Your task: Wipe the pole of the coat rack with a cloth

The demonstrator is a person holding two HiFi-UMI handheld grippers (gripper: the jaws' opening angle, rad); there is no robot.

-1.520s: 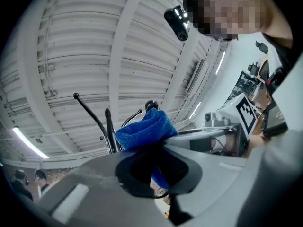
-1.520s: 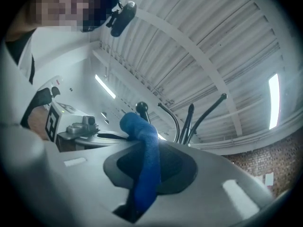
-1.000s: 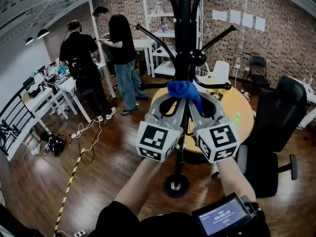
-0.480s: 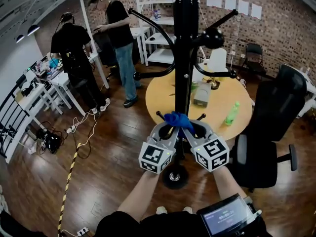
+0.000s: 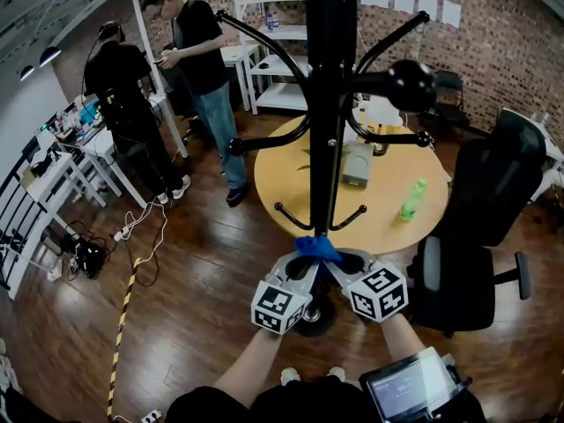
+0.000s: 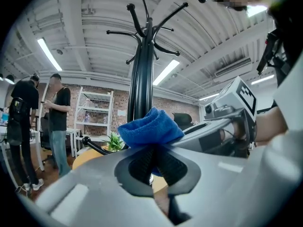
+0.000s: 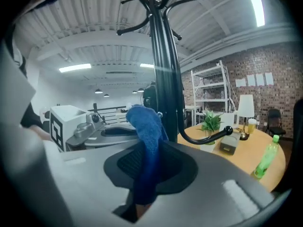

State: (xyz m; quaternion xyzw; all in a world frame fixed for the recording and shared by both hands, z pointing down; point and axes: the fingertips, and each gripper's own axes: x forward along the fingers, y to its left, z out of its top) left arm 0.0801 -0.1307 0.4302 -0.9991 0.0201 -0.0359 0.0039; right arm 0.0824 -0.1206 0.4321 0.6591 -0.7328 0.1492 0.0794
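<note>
Head view: I have the left gripper [image 5: 305,259] and right gripper [image 5: 331,259] meeting tip to tip low on the pole [image 5: 324,104] of the coat rack. The blue cloth [image 5: 317,247] is bunched at both sets of jaws and pressed against the pole. It sits just above the rack's round base [image 5: 310,321] on the wooden floor [image 5: 185,280]. Beyond the jaws is a round yellow surface [image 5: 291,183] carrying a green bottle [image 5: 410,201]. Far off to the left of the jaws, two people [image 5: 189,69] stand by the desks.

Left gripper view: the jaws are clamped on the cloth [image 6: 149,126]. A thick fold rises out from between the ribbed pads [image 6: 142,161]. The pole [image 6: 139,79] stands directly behind the fold, touching it as far as I can judge. The right gripper [image 6: 227,122] lies close on the right of these jaws.

Right gripper view: these jaws are closed on the cloth [image 7: 147,126] too. A strip of it runs down between the pads [image 7: 127,162] and hangs past them. The pole [image 7: 165,79] rises just beyond the jaws and a little to their right. The left gripper [image 7: 90,131] is on their left. Further right are a curved hook arm [image 7: 208,136], a plant [image 7: 210,122] and a lamp [image 7: 245,109].
</note>
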